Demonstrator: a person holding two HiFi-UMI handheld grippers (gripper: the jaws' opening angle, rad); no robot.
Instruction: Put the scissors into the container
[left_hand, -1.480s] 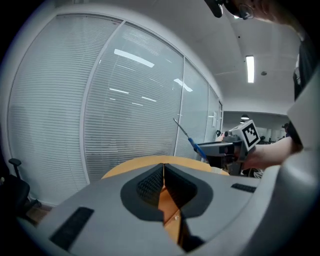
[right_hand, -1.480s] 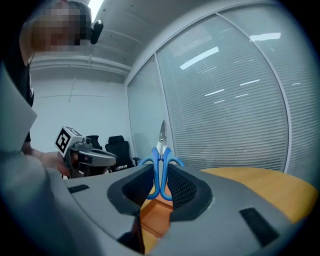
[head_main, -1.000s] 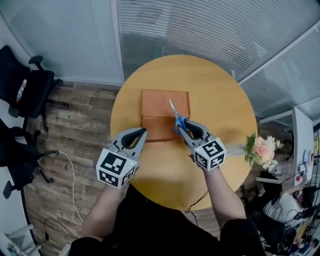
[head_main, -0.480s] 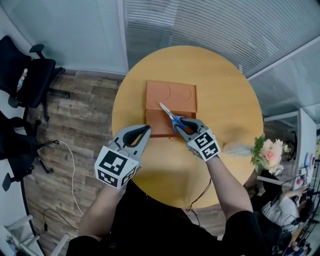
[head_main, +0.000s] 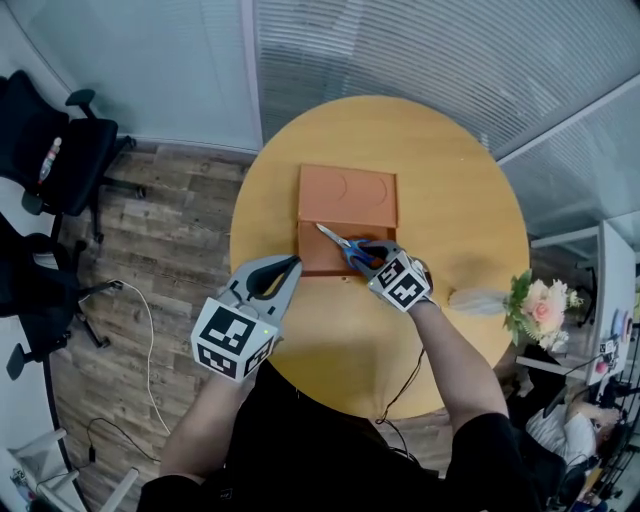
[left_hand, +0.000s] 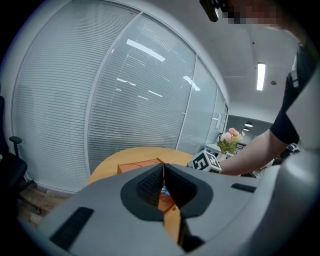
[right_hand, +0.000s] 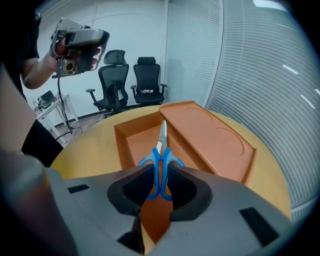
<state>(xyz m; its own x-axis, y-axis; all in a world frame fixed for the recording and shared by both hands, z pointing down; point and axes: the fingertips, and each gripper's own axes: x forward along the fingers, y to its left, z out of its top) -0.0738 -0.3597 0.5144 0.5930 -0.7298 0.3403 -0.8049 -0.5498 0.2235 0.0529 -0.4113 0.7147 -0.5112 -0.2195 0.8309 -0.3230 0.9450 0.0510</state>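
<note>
Blue-handled scissors (head_main: 347, 248) (right_hand: 160, 159) are held by their handles in my right gripper (head_main: 372, 259) (right_hand: 159, 176), which is shut on them. Their blades point left over the near compartment of the orange container (head_main: 330, 261) (right_hand: 134, 142). The container's lid (head_main: 347, 195) (right_hand: 210, 140) lies open on the far side. My left gripper (head_main: 275, 277) (left_hand: 163, 184) hovers at the table's near left edge, shut and holding nothing.
The round wooden table (head_main: 440, 200) carries a bunch of pink flowers (head_main: 530, 300) at its right edge. Black office chairs (head_main: 50, 150) stand on the wood floor to the left. Glass walls with blinds (head_main: 400, 50) close the far side.
My right gripper has carried the scissors lower and to the left, turning the blades from pointing away to pointing left over the container's near compartment. The left gripper has barely moved.
</note>
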